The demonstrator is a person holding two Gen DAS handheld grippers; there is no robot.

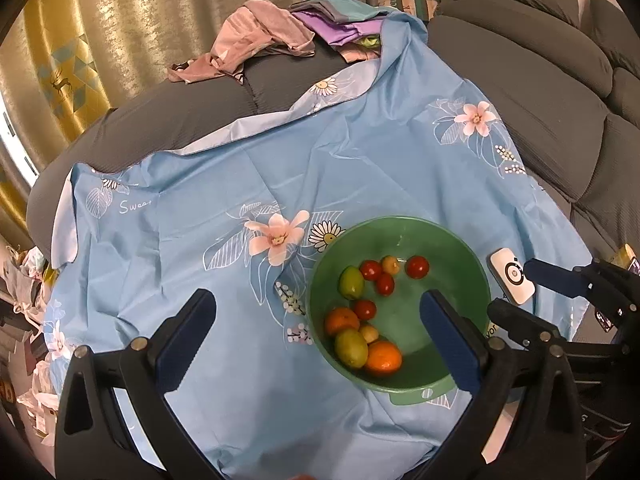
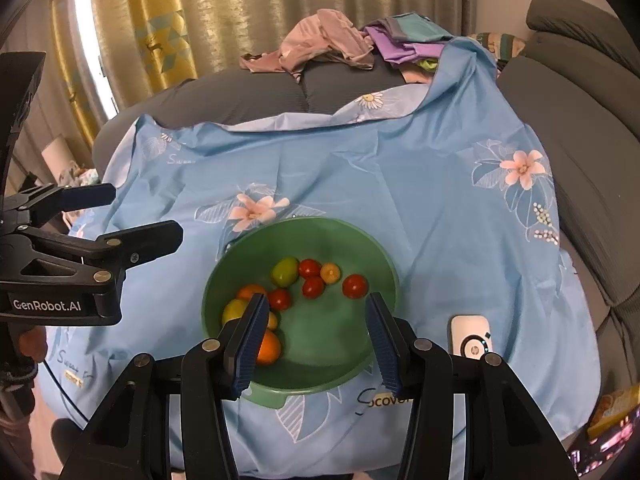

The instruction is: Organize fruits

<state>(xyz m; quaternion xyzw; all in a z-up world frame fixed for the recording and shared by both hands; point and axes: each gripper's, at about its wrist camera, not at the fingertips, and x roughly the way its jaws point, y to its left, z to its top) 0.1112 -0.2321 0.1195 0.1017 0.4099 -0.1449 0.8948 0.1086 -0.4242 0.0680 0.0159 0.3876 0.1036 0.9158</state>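
Floral blue sheet (image 1: pixel 280 168) over grey sofa (image 1: pixel 520 92)

A grey ribbed sofa (image 1: pixel 520 92) carries everything here. A light blue floral sheet (image 1: pixel 280 168) lies spread over its seat, wrinkled, its far edge folded back. On the sheet sit a green plastic bowl (image 1: pixel 460 248) holding fruit and, just to its right, a small white device (image 1: pixel 511 275) lying flat. Farther back, directly on the grey cushions, lie crumpled pink clothes (image 1: pixel 256 40) beside a purple and teal pile (image 1: pixel 340 24).

both wrist views look down, near; share green bowl (image 1: pixel 400 236) (image 2: pixel 304 226)
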